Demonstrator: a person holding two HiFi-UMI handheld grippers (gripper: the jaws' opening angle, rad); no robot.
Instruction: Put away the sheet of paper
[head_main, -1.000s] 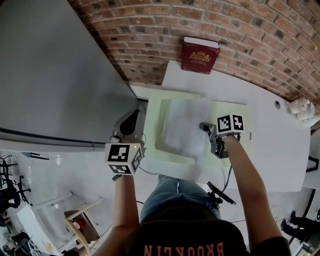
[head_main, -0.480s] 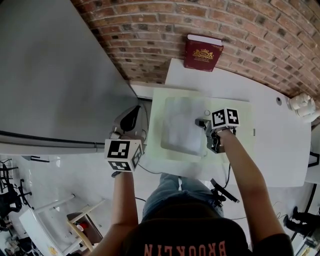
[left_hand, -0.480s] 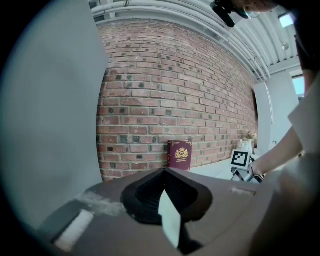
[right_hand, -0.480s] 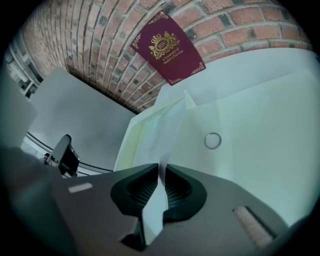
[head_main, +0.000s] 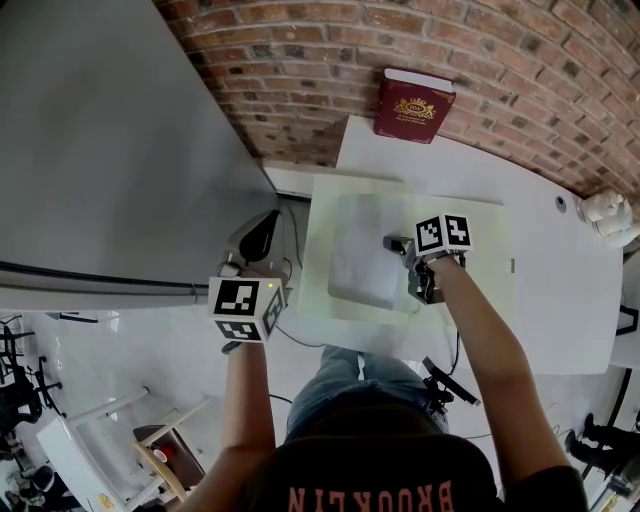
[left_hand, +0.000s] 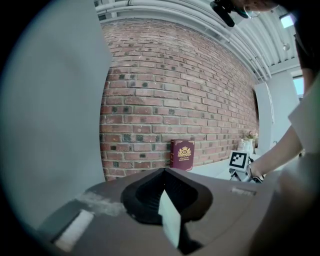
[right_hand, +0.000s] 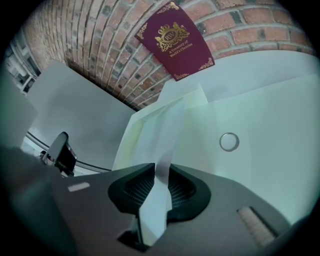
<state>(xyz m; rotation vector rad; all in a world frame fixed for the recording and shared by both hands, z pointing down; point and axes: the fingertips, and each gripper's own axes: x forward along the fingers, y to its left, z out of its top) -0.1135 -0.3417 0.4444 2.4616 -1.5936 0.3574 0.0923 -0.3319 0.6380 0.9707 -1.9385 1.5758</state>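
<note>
The sheet of paper (head_main: 362, 262), humped up a second ago, now lies flat on the left half of the open pale-green folder (head_main: 470, 250). My right gripper (head_main: 394, 244) has just been easing its jaws apart, with the sheet's right edge still between them, so I judge the placing nearly done. My left gripper (left_hand: 164, 175) idles with its jaws together beside the white table (head_main: 560, 300). The maroon book (head_main: 413, 104) bears a gold crest whose lettering is too small to read. My shirt reads "BROOKLYN".

Paper sheet (right_hand: 167, 125) between just-opening tongs (right_hand: 161, 175)
</note>
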